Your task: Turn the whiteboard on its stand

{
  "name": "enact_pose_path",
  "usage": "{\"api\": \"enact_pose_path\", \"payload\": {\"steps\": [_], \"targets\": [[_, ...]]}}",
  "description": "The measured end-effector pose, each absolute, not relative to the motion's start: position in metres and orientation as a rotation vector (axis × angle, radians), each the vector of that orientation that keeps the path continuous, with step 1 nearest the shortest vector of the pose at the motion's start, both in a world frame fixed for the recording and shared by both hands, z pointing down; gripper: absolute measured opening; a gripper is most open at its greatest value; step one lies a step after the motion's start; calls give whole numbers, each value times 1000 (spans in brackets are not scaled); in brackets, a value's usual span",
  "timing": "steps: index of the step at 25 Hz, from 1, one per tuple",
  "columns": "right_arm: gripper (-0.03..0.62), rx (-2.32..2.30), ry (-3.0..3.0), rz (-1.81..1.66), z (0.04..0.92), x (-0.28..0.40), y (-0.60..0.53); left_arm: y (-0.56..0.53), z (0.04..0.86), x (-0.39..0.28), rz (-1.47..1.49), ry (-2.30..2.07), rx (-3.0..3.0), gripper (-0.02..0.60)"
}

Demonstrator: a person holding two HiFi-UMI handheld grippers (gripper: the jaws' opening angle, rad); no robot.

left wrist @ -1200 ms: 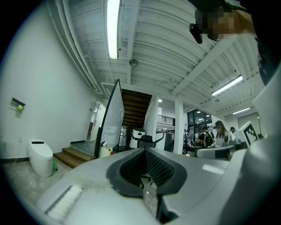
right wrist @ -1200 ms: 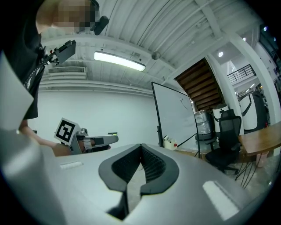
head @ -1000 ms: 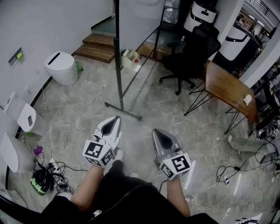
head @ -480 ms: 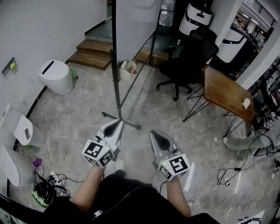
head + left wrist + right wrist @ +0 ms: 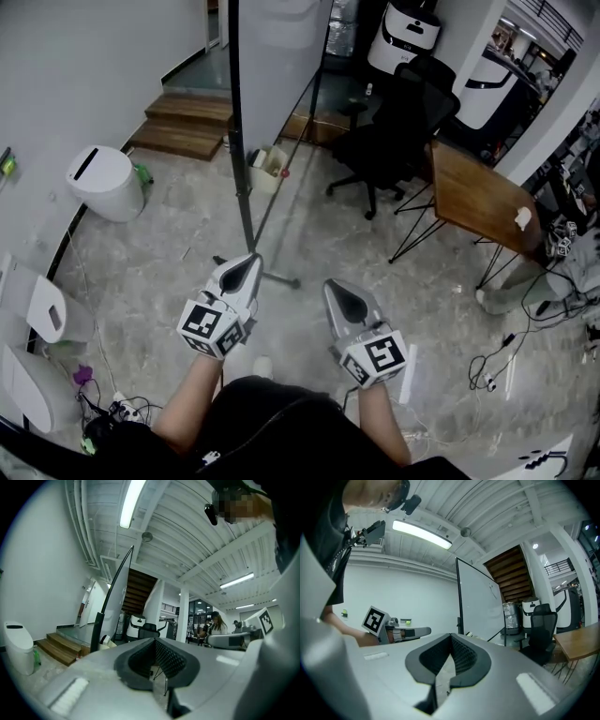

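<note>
Whiteboard untouched: my left gripper (image 5: pixel 250 262) and right gripper (image 5: pixel 334 286) hung level above the marble floor (image 5: pixel 169 253), the fingers of each closed on nothing. The whiteboard (image 5: pixel 281 66) stood far ahead, left of centre, on its stand (image 5: pixel 240 159), whose foot (image 5: pixel 281 278) lay just beyond my left gripper. I judged that closed fingers would slip off the frame, and a hard swing might strike the office chair (image 5: pixel 394 122) to its right. The cables (image 5: pixel 506 352) could snag feet. Wooden steps (image 5: pixel 187 127) and a white bin (image 5: pixel 98 183) sat far left, a wooden surface (image 5: pixel 473 202) right.
</note>
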State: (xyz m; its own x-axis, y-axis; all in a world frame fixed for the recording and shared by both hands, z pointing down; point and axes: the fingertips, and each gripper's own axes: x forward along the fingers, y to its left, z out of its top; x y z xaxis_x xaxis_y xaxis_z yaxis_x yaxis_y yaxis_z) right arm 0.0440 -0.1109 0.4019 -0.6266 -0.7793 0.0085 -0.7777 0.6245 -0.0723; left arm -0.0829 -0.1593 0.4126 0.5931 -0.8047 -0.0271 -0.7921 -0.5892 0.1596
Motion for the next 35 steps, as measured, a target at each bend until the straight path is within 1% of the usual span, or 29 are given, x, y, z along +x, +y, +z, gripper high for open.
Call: {"api": "enact_pose_path", "payload": {"steps": [8,13,23,35], "targets": [[9,-1393,2781,-100,397,4,-152,-211,420,-131,-80,-1372,2694,5],[9,-1427,2786,-96,400,-16,-163,-226,420,-148,-101,-1327,2698,5],[9,-1440,2813,-90,400,-25,-172,-242,422,-164,-134,-1362,2690,6],[9,-1356,2812,-59,389,-27,-200,-284,414,-177,-114,-1553,2652,6]]}}
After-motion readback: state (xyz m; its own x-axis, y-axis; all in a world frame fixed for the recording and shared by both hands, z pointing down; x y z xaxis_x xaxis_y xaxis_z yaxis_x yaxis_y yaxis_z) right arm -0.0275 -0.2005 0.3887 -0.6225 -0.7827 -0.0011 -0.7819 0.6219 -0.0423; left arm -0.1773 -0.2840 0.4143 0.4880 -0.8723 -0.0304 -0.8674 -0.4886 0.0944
